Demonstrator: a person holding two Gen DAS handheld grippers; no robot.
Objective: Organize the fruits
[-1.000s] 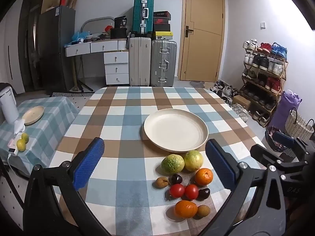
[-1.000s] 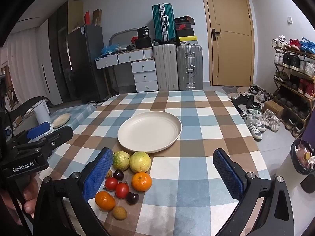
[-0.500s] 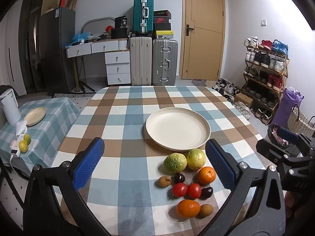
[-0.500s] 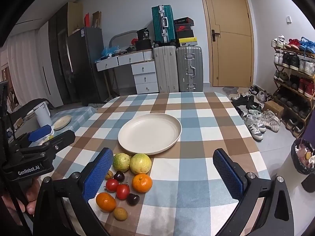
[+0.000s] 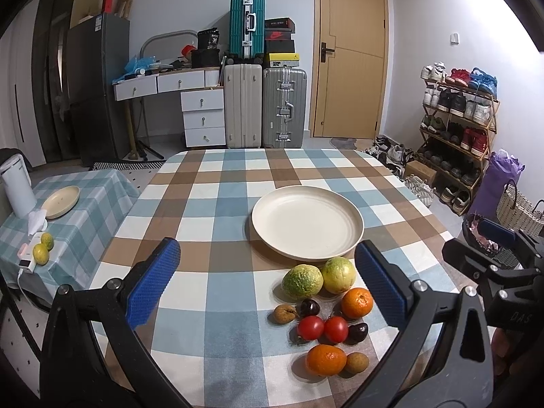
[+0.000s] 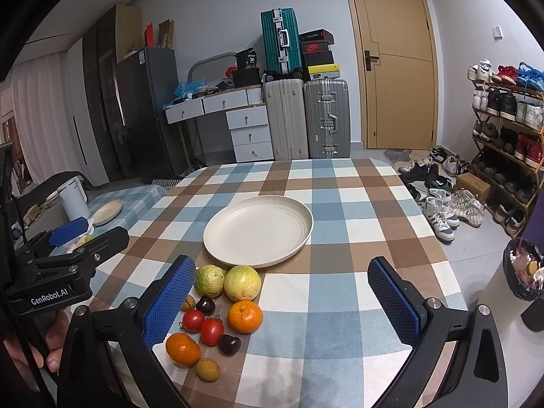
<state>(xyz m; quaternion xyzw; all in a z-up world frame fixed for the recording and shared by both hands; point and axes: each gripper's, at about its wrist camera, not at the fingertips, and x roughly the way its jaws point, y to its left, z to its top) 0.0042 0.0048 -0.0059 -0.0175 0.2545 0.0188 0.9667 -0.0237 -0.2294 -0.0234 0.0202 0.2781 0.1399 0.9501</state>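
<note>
Left tool (image 5: 265, 277): held low over the near part of the bench, jaws spread wide, nothing between them. Right tool (image 6: 289, 290): likewise spread and empty, level with the fruit.

Fruit cluster, near part of the bench (image 5: 210, 197), in a tight group:
- Small brown fruit (image 6: 207, 369) and orange (image 6: 182, 348), nearest the edge. Risk is judged highest here: a nudge from a jaw could roll either off the front of the bench.
- Two tomatoes (image 6: 203, 325) and a dark plum (image 6: 229, 344), touching or nearly so. A jaw closed on one is likely to push its neighbours; too hard a squeeze could bruise a tomato.
- Second orange (image 6: 244, 316), a second dark fruit (image 6: 205, 305) and a small brown fruit (image 6: 188, 303), the last partly hidden behind the right tool's left finger.
- Green guava (image 6: 209, 280) and yellow guava (image 6: 242, 282), just beside the near rim of the plate; both are round and may roll if released high.

Plate (image 6: 299, 234): mid-bench, nothing on it, judged the destination.

Open room: bare checked cloth is seen right of the fruit and beyond the plate to the far edge. The two tools stand close together, so collision is possible if both reach for the cluster.
</note>
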